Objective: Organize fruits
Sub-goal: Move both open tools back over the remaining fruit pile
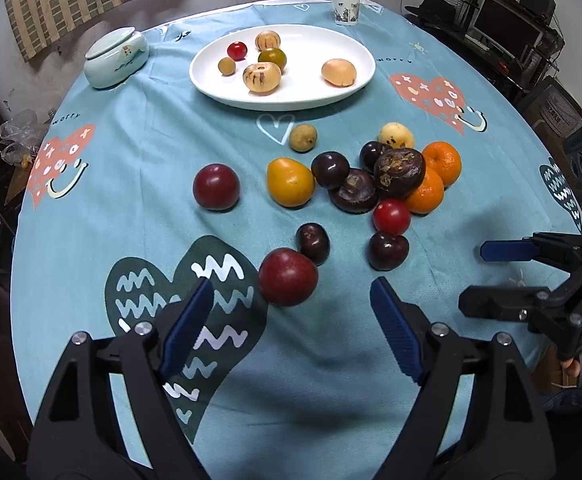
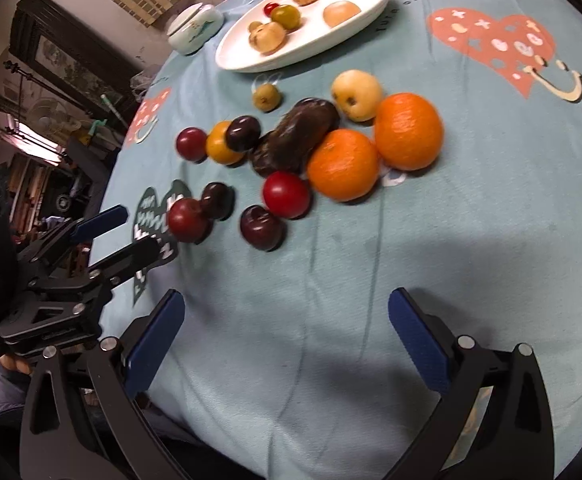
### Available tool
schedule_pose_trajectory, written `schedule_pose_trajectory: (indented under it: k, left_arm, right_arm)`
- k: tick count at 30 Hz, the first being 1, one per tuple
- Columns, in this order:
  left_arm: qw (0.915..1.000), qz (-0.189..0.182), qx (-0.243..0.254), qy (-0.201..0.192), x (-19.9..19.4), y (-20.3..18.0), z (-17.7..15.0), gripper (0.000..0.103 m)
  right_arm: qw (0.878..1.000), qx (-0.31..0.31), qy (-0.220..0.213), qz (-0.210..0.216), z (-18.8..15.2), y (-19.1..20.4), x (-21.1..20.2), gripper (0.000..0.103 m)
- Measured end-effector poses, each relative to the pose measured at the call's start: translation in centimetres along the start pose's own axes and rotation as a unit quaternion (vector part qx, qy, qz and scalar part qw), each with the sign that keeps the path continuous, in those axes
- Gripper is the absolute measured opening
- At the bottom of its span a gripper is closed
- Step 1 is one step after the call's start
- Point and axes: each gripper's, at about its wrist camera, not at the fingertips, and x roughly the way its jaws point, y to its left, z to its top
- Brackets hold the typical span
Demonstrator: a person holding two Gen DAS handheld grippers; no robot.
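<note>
Left gripper (image 1: 291,312) is hovering with fingers spread wide, a red plum (image 1: 287,277) sitting on the cloth just ahead of them. Right gripper (image 2: 287,320) is hanging spread too, gripping nothing. Six fruits are lying in the white plate (image 1: 331,96); the rest are clustering mid-table.

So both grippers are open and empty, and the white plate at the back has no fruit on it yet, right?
Not quite. Both the left gripper and right gripper are open and empty, but the white plate already holds six fruits, as the left wrist view shows.
</note>
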Motion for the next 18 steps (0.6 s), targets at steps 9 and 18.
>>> schedule_pose_trajectory:
  k: [9, 18]
  left_arm:
    - [1.0, -0.002, -0.006, 0.0, -0.1, 0.6, -0.3, 0.083]
    - [0.9995, -0.011, -0.027, 0.011, -0.2, 2.3, -1.6, 0.084]
  right_arm:
    - [1.0, -0.007, 0.009, 0.014, -0.1, 0.7, 0.2, 0.102]
    - [0.999, -0.002, 0.027, 0.033, -0.3, 1.1, 1.1, 0.102]
